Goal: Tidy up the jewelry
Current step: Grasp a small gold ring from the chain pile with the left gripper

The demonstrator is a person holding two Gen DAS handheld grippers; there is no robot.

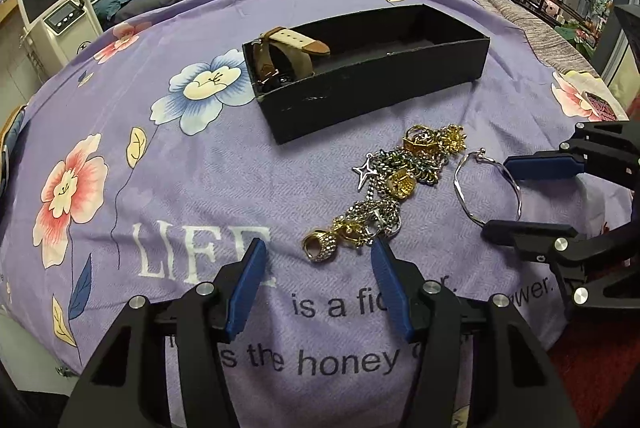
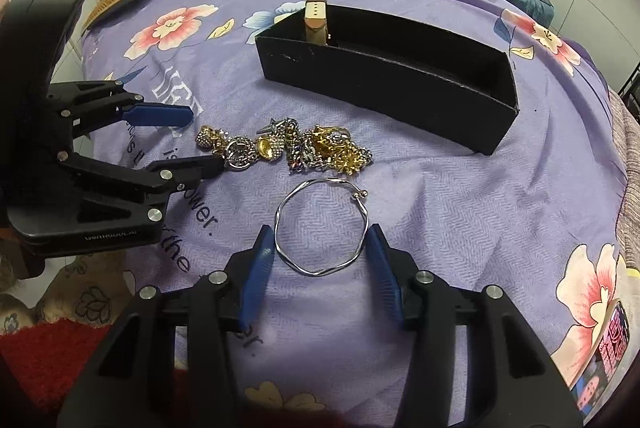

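Right gripper (image 2: 320, 248) spread wide, fingers straddling my thin silver bangle (image 2: 322, 226) on the bedspread (image 2: 460, 212); left gripper (image 1: 318, 260) likewise released near the tangled chains (image 1: 394, 184). Risk: wire bangle slipping sideways as pads close.

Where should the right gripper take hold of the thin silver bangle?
The silver bangle lies flat, apart from the jewelry pile. The open right gripper already straddles its near arc; probably best to descend from above and pinch that wire, away from the ball-tipped opening.
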